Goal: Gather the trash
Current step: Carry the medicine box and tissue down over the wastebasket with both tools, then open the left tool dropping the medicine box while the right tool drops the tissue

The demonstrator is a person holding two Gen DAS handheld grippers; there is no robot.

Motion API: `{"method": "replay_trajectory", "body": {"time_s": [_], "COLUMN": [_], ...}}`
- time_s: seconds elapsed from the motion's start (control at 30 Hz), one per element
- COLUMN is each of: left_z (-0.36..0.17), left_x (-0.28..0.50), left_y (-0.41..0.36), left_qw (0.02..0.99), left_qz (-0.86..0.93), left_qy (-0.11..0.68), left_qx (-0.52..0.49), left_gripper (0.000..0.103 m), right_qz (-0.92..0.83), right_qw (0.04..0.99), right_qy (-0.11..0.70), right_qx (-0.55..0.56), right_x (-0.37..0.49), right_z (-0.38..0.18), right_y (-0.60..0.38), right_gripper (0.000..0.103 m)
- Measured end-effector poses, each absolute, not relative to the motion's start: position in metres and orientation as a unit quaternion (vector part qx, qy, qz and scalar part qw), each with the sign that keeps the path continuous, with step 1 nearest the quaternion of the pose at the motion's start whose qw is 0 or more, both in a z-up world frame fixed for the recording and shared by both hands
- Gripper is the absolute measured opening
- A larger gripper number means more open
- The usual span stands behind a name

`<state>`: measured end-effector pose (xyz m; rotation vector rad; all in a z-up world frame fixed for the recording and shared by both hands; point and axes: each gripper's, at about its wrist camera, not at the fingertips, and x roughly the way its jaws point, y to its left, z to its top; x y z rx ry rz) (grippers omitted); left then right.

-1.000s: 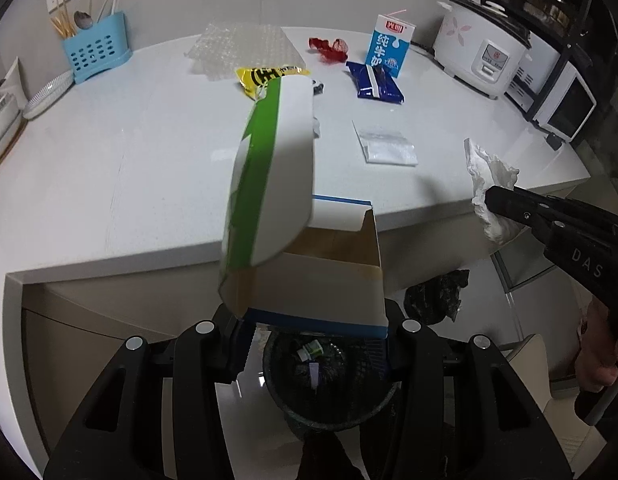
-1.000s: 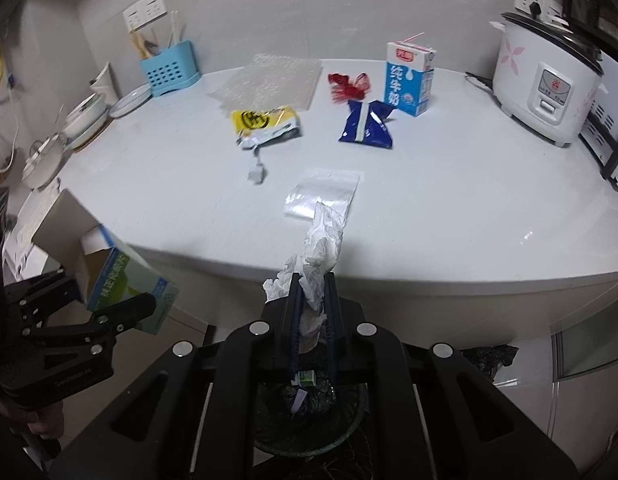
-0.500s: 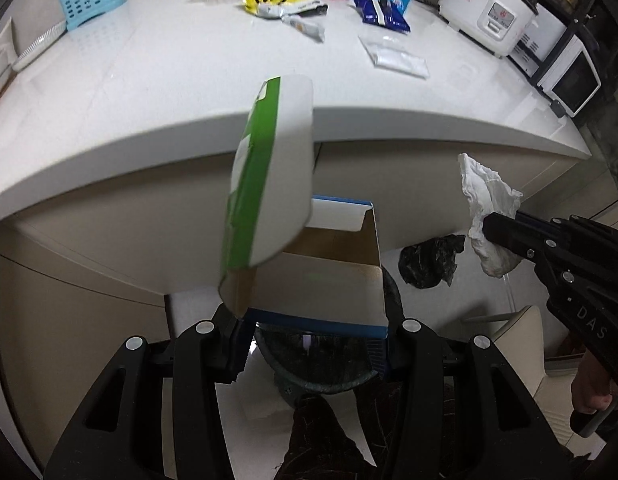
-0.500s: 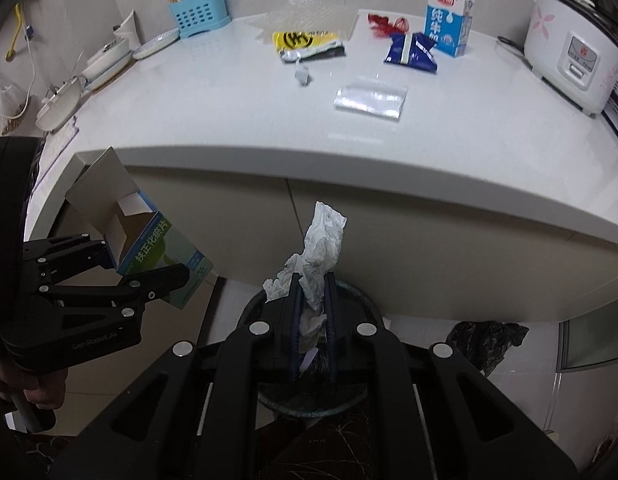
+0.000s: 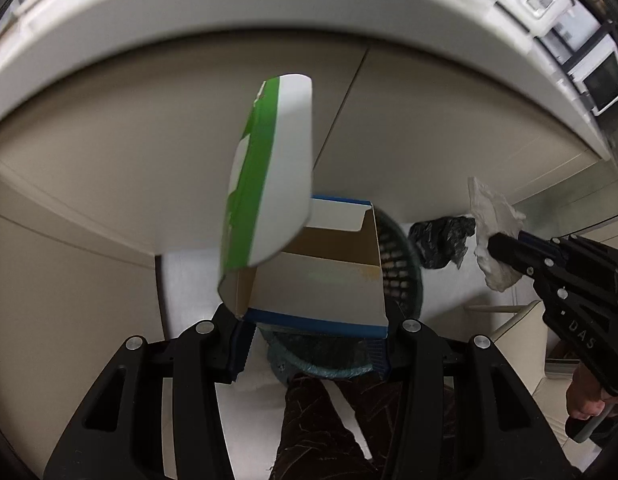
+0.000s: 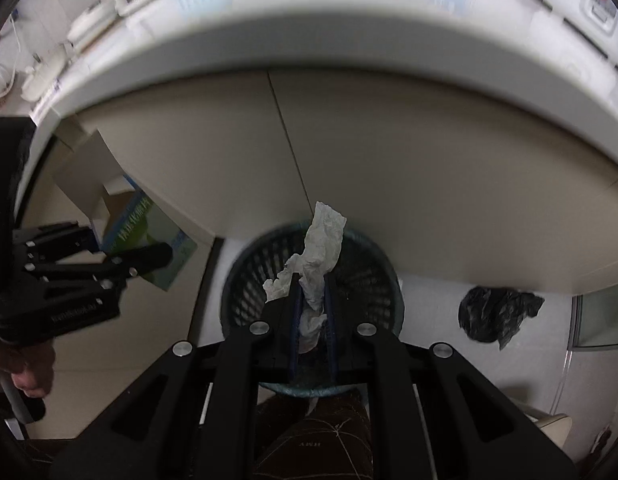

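My left gripper is shut on an open cardboard box with a green and white flap, held just above the dark mesh trash basket. My right gripper is shut on a crumpled white tissue directly over the same basket. In the left wrist view the right gripper with the tissue is to the right of the box. In the right wrist view the left gripper with the box is at the left.
The white counter's edge curves overhead, with beige cabinet fronts below it. A black plastic bag lies on the floor right of the basket. My leg in dark patterned cloth is in front of the basket.
Both grippers have dropped from counter height to below the counter edge. The box and tissue now sit lower, close over the basket. Both grips are unchanged.
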<state>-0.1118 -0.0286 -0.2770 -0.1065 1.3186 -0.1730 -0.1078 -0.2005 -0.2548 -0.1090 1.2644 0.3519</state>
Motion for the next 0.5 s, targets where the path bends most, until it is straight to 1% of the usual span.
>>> {"method": "replay_trajectory", "body": {"time_s": [0.37,0.5], "left_z": [-0.357,-0.382], "left_x": [-0.106,-0.102], "left_y": [-0.046,-0.049], "left_qw": [0.754,0.747], "left_qz": [-0.084,-0.086], "left_qy": [0.649,0.657], "left_qx": [-0.046,-0.045], "left_gripper": [0.046,0.046], "right_qz": [0.160,0.158], "right_qw": [0.752,0.743], "right_qy": [0.638,0.649], "right_qx": [-0.046,-0.042], "right_x": [-0.114,-0.112], "right_z": [-0.339,-0.369], "right_y": [-0.207,-0.203], "right_gripper": [0.010,0.012]}}
